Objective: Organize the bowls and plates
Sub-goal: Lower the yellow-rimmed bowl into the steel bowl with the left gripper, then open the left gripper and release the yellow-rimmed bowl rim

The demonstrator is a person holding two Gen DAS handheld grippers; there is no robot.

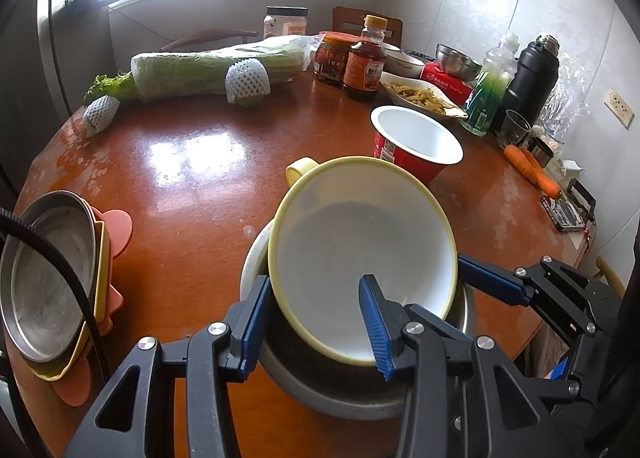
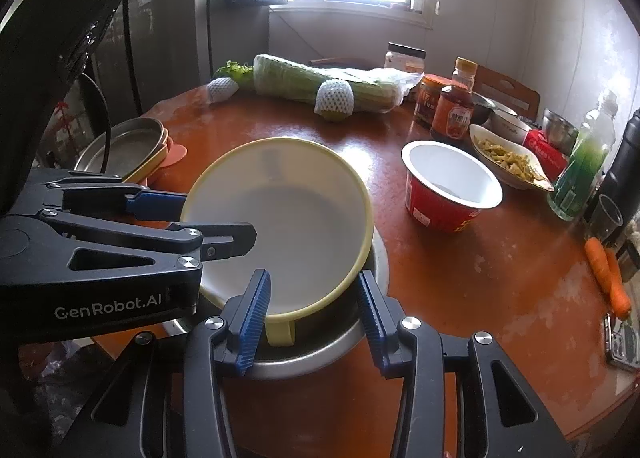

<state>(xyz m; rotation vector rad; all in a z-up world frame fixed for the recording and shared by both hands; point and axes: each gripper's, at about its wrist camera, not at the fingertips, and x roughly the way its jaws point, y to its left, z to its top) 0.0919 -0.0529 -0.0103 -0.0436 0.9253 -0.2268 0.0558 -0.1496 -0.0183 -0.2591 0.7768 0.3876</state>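
A yellow-rimmed white bowl (image 1: 360, 258) with small handles lies tilted inside a steel bowl (image 1: 352, 398) on the round table. My left gripper (image 1: 316, 326) is wide open around the bowl's near rim, one finger outside and one inside. My right gripper (image 2: 312, 314) is also open, straddling the bowl's yellow handle (image 2: 280, 332) and near rim (image 2: 348, 274). Neither presses on the bowl. A stack of a steel plate (image 1: 44, 282) on yellow and pink plates sits at the table's left edge.
A red instant-noodle cup (image 1: 416, 142) stands just beyond the bowls. At the back are wrapped cabbage (image 1: 212, 70), sauce jars (image 1: 364, 62), a dish of food (image 1: 420, 94), bottles and a black flask (image 1: 528, 78). Carrots (image 1: 532, 170) lie at the right edge.
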